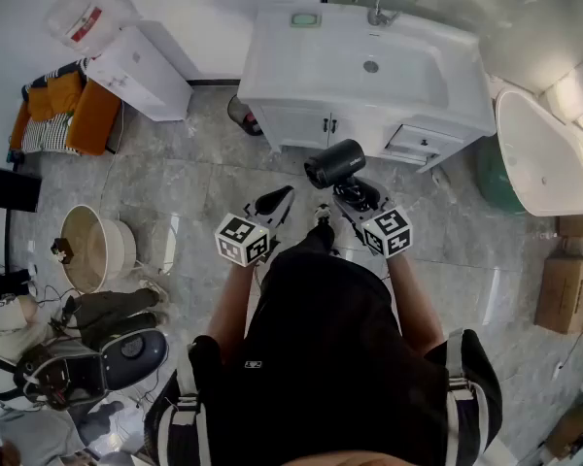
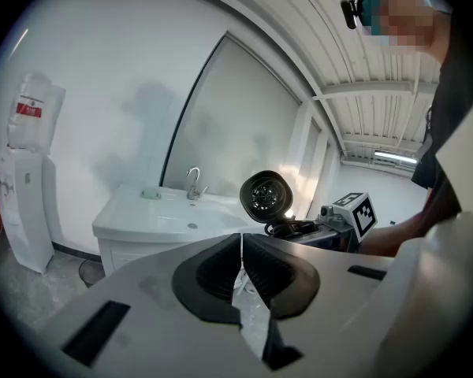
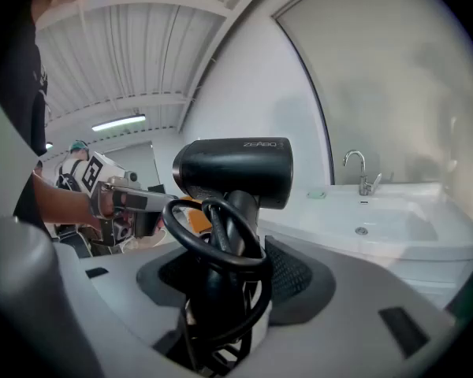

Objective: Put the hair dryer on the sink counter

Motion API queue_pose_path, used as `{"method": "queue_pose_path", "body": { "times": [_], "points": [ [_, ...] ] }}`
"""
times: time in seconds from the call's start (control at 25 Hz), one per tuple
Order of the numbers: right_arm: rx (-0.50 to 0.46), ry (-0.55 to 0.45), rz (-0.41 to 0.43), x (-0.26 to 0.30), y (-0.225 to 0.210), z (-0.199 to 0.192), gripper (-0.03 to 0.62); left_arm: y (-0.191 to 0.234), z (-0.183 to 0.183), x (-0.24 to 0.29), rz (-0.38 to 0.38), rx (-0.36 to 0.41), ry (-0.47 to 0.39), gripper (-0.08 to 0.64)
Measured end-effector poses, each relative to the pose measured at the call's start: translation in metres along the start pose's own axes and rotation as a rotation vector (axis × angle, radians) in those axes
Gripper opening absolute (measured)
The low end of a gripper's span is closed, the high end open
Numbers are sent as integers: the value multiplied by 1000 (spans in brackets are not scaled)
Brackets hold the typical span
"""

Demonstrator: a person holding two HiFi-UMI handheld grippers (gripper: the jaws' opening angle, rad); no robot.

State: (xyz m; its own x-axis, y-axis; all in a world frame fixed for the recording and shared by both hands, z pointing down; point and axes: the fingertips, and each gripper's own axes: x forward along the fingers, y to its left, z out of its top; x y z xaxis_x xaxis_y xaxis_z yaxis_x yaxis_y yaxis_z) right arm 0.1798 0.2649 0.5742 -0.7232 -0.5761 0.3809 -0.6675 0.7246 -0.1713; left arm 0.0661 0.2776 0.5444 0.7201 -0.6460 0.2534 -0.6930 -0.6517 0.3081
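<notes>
The right hand-held gripper [image 1: 350, 192] clasps a black hair dryer [image 1: 334, 163] by its handle, cord looped round it, in the air just short of the white sink [image 1: 272, 71]. The left hand-held gripper [image 1: 275, 202], also short of the sink, is clenched on nothing.
</notes>
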Motion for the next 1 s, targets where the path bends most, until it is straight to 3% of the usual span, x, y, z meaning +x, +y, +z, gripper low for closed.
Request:
{"method": "queue_pose_path", "body": {
  "times": [0.64,1.0],
  "points": [
    [21,4,-2,2,0,-3,291,4,3,-5,13,-7,-15,20],
    [6,33,-11,35,-13,8,291,51,5,-1,30,-65,-21,20]
  ]
}}
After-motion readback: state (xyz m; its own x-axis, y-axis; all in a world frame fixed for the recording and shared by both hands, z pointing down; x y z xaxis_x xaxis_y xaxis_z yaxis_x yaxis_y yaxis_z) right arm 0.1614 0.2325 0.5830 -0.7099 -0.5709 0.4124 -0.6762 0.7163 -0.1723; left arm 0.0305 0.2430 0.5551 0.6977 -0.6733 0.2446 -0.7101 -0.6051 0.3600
